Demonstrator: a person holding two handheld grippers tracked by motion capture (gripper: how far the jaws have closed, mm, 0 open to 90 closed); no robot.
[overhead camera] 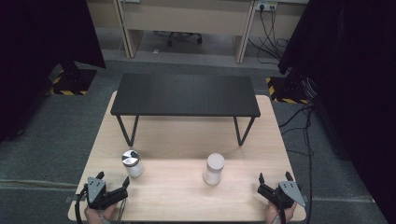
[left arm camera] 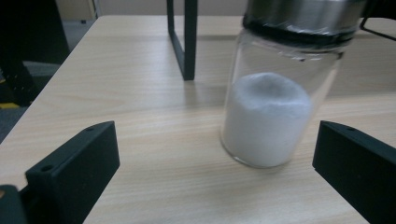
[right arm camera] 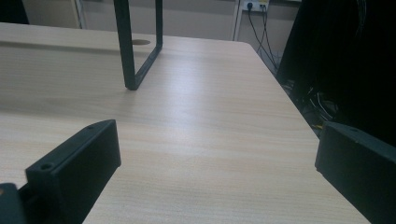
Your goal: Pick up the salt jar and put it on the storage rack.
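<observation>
A glass jar with a silver lid stands on the wooden table at the left, partly filled with white powder. In the left gripper view the jar is just ahead of the jaws, to the right of centre. My left gripper rests open near the front left corner, just short of the jar. A white cylinder container stands at centre right. My right gripper is open near the front right corner, with bare table between its jaws.
A black low shelf on thin metal legs spans the far half of the table. One leg stands behind the jar, another leg ahead of the right gripper. The table's right edge is close, with cables beyond.
</observation>
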